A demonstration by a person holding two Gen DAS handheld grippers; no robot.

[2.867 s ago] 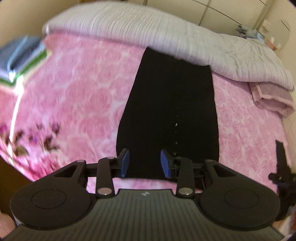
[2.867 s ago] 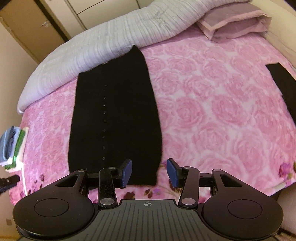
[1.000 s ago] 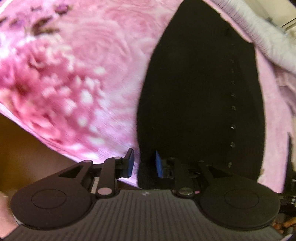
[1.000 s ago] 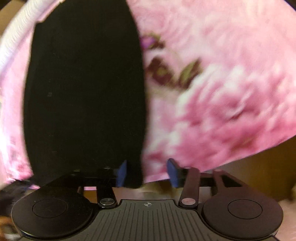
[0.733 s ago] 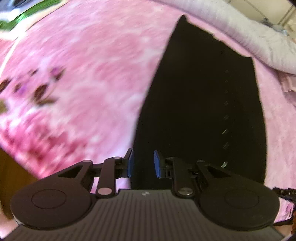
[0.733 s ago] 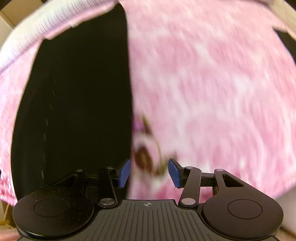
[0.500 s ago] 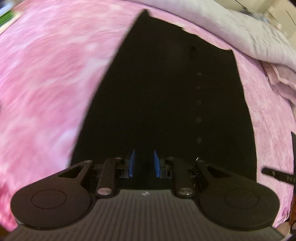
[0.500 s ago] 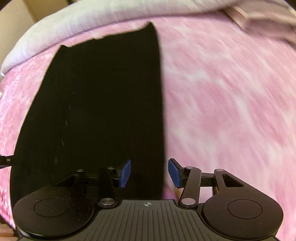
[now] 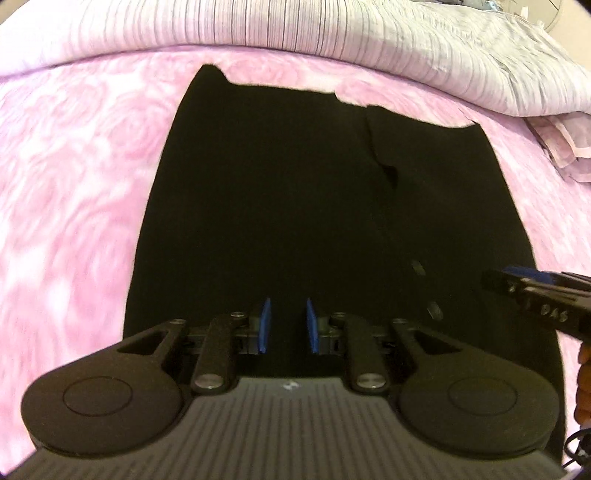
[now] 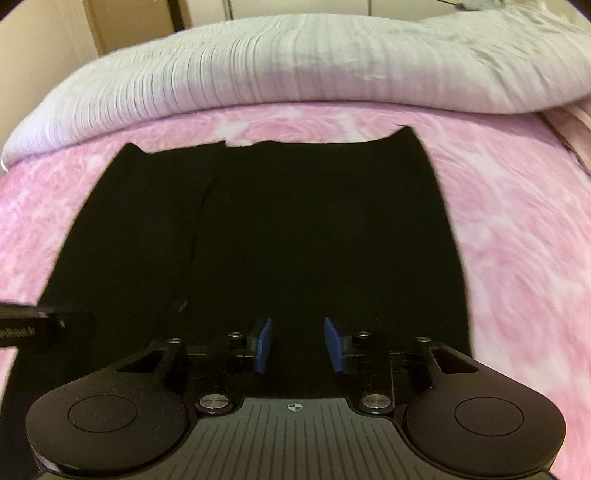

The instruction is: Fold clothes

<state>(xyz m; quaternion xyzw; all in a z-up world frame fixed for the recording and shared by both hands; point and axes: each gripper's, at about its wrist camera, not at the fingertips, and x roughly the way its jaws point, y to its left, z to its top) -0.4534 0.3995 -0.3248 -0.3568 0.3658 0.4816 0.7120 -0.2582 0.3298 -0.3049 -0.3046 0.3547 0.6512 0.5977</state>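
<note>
A black garment lies spread on the pink rose-patterned bed cover, its far edge just short of the rolled striped duvet that runs across the head of the bed. The garment fills the centre of both views; a vertical seam or overlap runs down it, with a small gap in the fabric and two pale buttons visible in the left wrist view. The left tool sits over the garment's near part, its blue pads narrowly apart with only dark cloth between them; whether cloth is pinched there cannot be told. The right tool sits likewise over the near part of the garment, its blue pads set wider apart, and a grip on the cloth cannot be confirmed. Each tool enters the other's view at the edge: the right one at the right margin, the left one at the left margin. A folded pink cloth lies at the far right beside the duvet
</note>
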